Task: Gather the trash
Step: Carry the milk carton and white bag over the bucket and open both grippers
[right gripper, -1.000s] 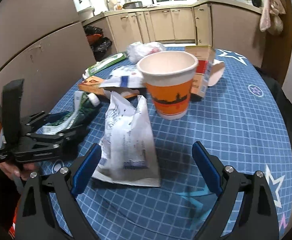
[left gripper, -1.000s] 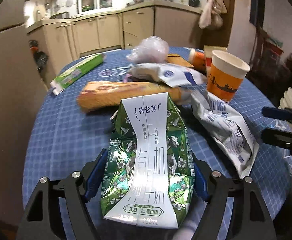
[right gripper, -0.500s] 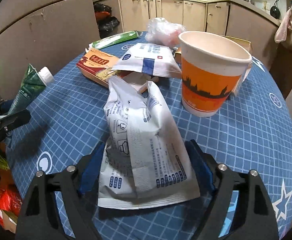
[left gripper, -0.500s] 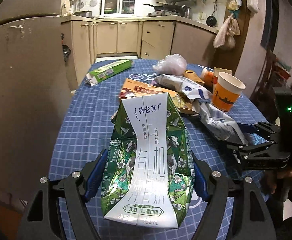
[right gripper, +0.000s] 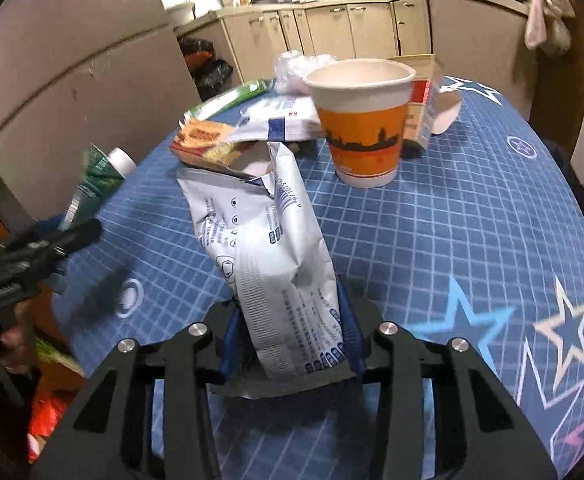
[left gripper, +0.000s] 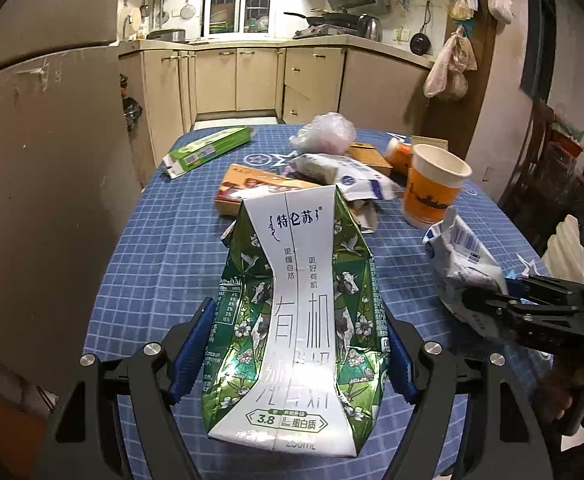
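A flattened green and white milk carton (left gripper: 292, 320) sits upright between my left gripper's (left gripper: 295, 308) blue pads, which are shut on it above the near table edge. In the right wrist view the same carton (right gripper: 92, 184) shows at the left. A crumpled white bag (right gripper: 260, 232) with blue print lies between my right gripper's (right gripper: 288, 300) pads. The jaws are closing and the pads press its lower end, which bulges. From the left wrist view the white bag (left gripper: 463, 264) rises off the cloth in the right gripper (left gripper: 523, 300).
On the blue checked table (right gripper: 471, 220) stand an orange paper cup (right gripper: 363, 132), an orange box (left gripper: 252, 188), a green box (left gripper: 208, 148), a white and blue packet (left gripper: 351, 172) and a clear plastic bag (left gripper: 327, 134). A fridge wall is at the left.
My right gripper moved forward over the white bag and narrowed onto it; the bag's end now stands up. My left gripper drew back and up with the carton.
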### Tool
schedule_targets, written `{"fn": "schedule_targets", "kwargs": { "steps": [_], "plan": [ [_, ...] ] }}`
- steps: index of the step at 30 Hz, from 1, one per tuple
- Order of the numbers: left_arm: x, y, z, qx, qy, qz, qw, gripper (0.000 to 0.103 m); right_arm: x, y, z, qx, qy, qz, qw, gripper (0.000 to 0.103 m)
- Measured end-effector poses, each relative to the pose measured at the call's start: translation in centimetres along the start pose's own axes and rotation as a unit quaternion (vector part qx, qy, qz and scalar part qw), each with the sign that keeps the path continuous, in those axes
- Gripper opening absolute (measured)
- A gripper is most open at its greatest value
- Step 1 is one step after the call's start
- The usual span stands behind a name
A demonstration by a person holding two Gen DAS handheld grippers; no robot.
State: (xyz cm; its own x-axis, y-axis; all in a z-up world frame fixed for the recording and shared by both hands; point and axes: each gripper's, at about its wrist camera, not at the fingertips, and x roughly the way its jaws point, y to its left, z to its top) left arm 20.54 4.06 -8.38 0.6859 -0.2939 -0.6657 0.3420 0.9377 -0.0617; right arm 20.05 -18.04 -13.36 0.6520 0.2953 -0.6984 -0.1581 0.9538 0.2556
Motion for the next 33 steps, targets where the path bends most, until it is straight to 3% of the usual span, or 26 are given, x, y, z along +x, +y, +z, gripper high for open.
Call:
{"fn": "schedule_targets", "kwargs": {
  "steps": [3, 11, 33],
  "plan": [
    [-0.2, -1.4, 0.3, 0.014, -0.006, 0.009, 0.9998, 0.076, -2.4, -0.7, -0.1, 0.015, -0.023, 0.005, 1.000, 0.039],
    [-0.6, -5.3, 1.4, 0.046, -0.014, -0.009, 0.9988, 0.076, -8.3, -2.7, -0.2, 0.035, -0.068, -0.007, 0.997, 0.039],
    [0.2, -18.4, 6.4, 0.136, -0.050, -0.018, 0.9893, 0.076, -18.9, -10.3, -0.8, 0.071, -0.163, -0.108, 0.978, 0.039]
  ]
}}
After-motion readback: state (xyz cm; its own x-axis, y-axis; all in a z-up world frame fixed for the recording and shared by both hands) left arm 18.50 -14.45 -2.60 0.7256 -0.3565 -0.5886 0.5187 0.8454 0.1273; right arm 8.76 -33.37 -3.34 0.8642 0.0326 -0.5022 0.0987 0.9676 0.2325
